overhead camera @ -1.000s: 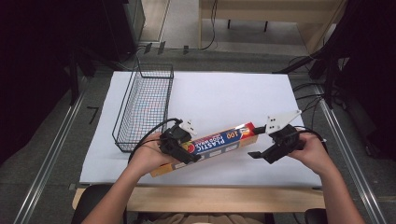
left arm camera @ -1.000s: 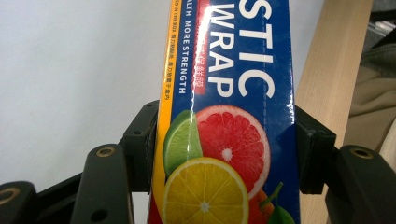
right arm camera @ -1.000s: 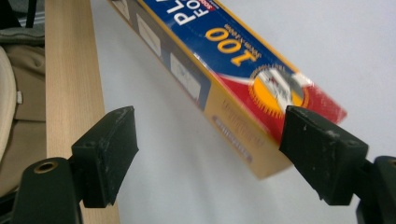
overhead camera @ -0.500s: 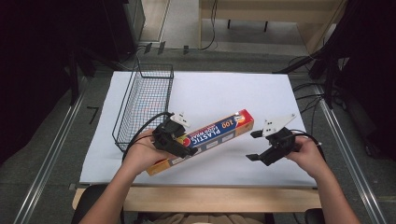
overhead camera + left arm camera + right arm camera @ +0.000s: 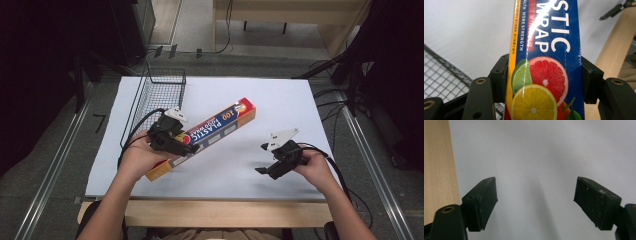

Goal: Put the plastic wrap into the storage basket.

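Observation:
A long blue and red plastic wrap box [image 5: 212,130] with citrus pictures hangs tilted above the white sheet, its far end raised toward the upper right. My left gripper [image 5: 172,141] is shut on the box's near part, a pad pressing each long side of the plastic wrap box [image 5: 546,62]. My right gripper [image 5: 267,162] is low over the sheet at the right, apart from the box. Its jaws stand wide open with nothing between the fingertips [image 5: 484,200], just bare white sheet.
A black wire basket [image 5: 157,102] stands at the back left of the white sheet [image 5: 280,105], close to the left hand. The wooden table edge [image 5: 225,212] runs along the front. Cables trail from both grippers.
The left gripper has lifted the box and swung it left, toward the basket. The right gripper has let go of the box's right end, drawn back to the right and sunk toward the sheet.

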A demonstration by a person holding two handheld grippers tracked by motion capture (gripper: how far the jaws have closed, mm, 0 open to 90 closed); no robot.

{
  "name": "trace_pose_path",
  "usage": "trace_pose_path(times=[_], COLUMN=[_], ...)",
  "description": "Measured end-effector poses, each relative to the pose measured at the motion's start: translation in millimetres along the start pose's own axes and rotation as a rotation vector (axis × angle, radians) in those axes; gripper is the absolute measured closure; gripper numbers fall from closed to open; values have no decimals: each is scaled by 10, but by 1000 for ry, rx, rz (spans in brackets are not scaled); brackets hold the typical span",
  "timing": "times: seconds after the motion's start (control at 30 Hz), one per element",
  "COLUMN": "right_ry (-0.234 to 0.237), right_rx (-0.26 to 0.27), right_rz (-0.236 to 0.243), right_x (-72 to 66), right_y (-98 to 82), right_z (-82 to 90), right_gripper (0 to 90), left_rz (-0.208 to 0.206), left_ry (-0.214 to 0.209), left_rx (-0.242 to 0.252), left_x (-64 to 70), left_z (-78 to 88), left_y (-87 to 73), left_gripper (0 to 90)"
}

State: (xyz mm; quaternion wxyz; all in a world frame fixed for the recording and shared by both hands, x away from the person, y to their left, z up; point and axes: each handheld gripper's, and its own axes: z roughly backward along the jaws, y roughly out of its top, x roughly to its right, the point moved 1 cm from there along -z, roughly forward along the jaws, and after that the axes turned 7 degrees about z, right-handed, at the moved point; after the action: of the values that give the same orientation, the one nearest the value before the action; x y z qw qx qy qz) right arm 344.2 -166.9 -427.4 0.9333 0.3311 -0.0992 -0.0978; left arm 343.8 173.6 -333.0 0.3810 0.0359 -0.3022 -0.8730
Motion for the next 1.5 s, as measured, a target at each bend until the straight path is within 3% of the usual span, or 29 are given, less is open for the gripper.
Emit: trace_pose_path(times=[0.23, 0.43, 0.57, 0.67, 0.7, 0.8, 1.03, 1.07, 1.13, 1.27, 1.5], right_ry=[-2, -1, -7, -10, -13, -15, -20, -22, -21, -22, -22], right_rx=[12, -19, -21, -18, -18, -22, -31, -30, -28, -35, -37], right_rz=[-14, 5, 8, 8, 10, 11, 15, 16, 18, 16, 26], right_x=[-2, -52, -37, -32, -32, -36, -38, -39, -37, -35, -47], right_y=[-30, -15, -19, -19, -19, -22, -28, -27, -27, -30, -31], right_z=[-81, -183, -184, -178, -176, -172, -178, -177, -176, -184, -186], right_gripper=[192, 192, 192, 192, 192, 192, 192, 192, 192, 192, 192], left_rz=[35, 114, 143, 149, 165, 197, 280, 318, 339, 349, 422], left_ry=[9, 36, 49, 80, 115, 160, 187, 208, 227, 287, 354], left_rx=[10, 27, 30, 34, 38, 38, 47, 57, 57, 49, 51], left_x=[-140, -299, -390, -444, -505, -601, -836, -918, -982, -1047, -1253], left_z=[64, 112, 159, 173, 177, 177, 148, 133, 123, 95, 41], left_y=[96, 208, 274, 304, 329, 345, 338, 338, 340, 348, 300], left_gripper=[395, 396, 396, 396, 396, 396, 396, 396, 396, 396, 397])
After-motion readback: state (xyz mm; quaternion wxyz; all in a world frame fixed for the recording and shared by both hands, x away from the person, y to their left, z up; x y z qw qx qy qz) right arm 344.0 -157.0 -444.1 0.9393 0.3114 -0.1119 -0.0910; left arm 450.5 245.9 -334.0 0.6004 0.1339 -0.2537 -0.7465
